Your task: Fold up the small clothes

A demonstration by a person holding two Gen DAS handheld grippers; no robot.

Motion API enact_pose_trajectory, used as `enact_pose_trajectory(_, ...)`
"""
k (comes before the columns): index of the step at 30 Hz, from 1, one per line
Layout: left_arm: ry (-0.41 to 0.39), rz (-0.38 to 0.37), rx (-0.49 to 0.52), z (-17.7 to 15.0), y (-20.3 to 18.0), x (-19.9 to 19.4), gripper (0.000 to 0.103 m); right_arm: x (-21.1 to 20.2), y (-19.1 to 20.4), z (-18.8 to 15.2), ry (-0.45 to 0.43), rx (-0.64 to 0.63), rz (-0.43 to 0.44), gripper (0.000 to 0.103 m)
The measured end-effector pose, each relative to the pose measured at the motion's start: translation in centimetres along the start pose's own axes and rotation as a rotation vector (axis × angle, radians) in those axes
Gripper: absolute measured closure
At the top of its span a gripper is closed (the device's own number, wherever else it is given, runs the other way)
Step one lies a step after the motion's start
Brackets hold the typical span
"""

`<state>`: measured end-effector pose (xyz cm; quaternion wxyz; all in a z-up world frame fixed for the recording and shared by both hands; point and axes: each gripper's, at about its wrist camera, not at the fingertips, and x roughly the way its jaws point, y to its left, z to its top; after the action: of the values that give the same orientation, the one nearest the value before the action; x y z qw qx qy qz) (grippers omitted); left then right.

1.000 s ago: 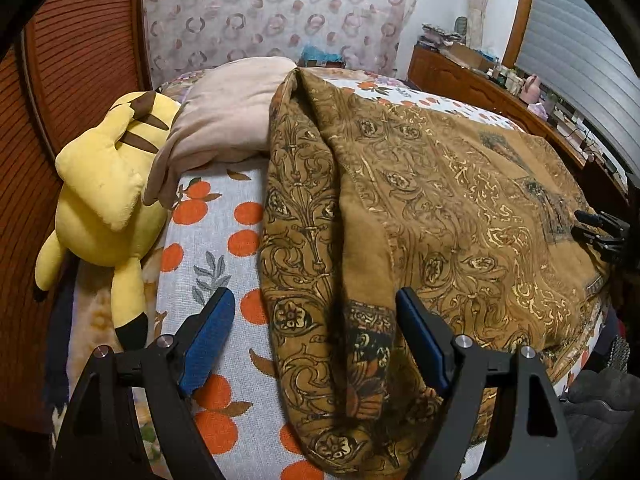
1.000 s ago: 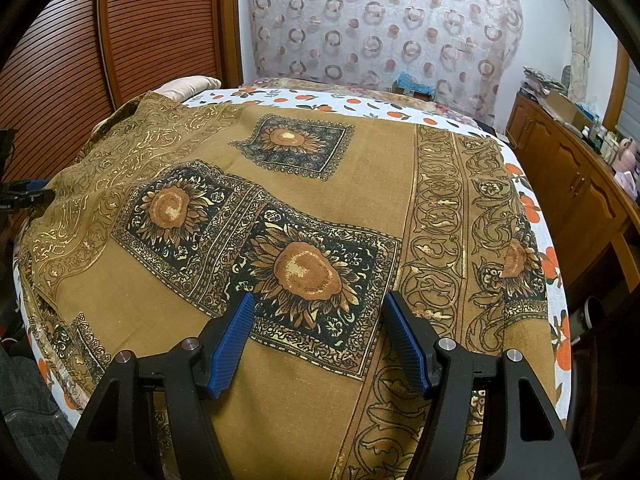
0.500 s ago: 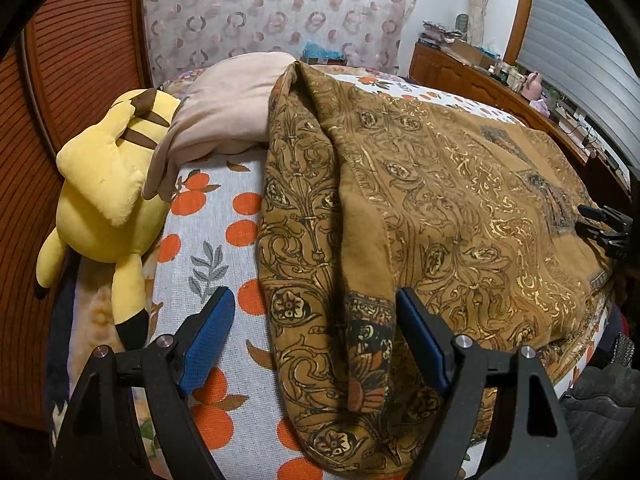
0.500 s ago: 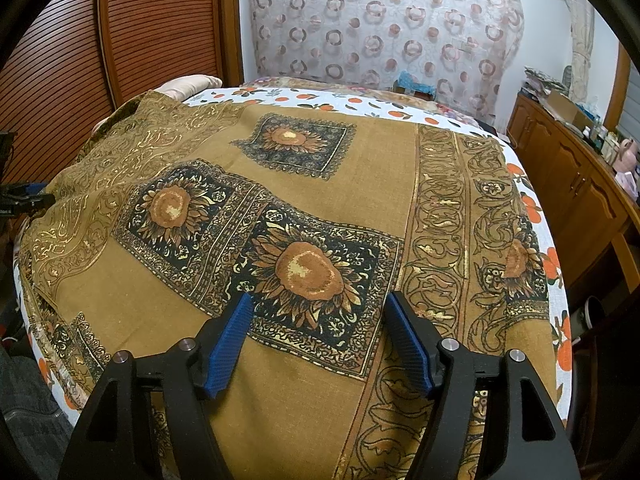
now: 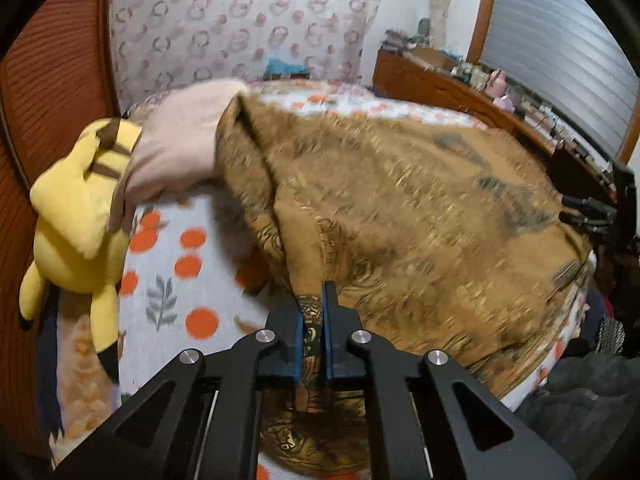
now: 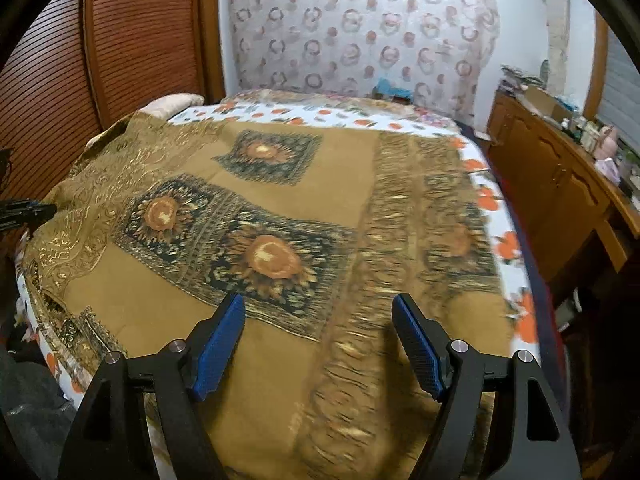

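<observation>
A large brown cloth (image 5: 400, 200) with gold scrollwork and sunflower squares (image 6: 340, 168) lies spread over the bed. In the left wrist view my left gripper (image 5: 314, 304) is at the cloth's near left edge. Its jaws are closing, and the blue pads pinch a dark patterned fold of that edge. The cloth rises in a ridge from the pinch. My right gripper (image 6: 318, 300) hovers over the cloth's near border. Its jaws are opening wider, with nothing between them and the cloth flat beneath. Each gripper shows small at the edge of the other's view.
A yellow plush toy (image 5: 76, 216) and a beige pillow (image 5: 180, 148) lie on the orange-print sheet (image 5: 180, 280) left of the cloth. A wooden dresser (image 6: 560, 184) with clutter runs along the right. A slatted wooden wardrobe (image 6: 140, 40) stands at the left.
My left gripper's jaws went from wide open to closed on the cloth's edge, and the edge has lifted a little. The right jaws spread wider and the right gripper shifted slightly.
</observation>
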<state>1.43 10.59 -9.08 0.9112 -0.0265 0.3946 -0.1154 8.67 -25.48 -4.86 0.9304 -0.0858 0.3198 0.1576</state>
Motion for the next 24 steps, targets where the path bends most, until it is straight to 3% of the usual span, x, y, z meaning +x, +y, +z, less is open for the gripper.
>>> enact_pose_trajectory(5,-0.094,-0.084,0.047,4.0,-3.5,-1.7,0.095,-2.4,-2.1,-0.7,-0.026,0.048,-0.038,0.025)
enact_pose_trajectory(10,-0.147,-0.197,0.137,8.8,-8.9,-1.0,0.096,-5.0,-4.1,-1.4,-0.065,0.102,-0.065,0.025)
enact_pose_trajectory(18,-0.135,-0.383,0.318,14.7,-20.4,2.3,0.096,-7.8,-5.8,-2.9,-0.105,0.146,-0.078,0.025)
enact_pose_trajectory(24,-0.118,-0.485,0.411,16.2,-27.5,2.3,0.096,-8.8,-6.4,-3.5,-0.126,0.172,-0.098,0.025)
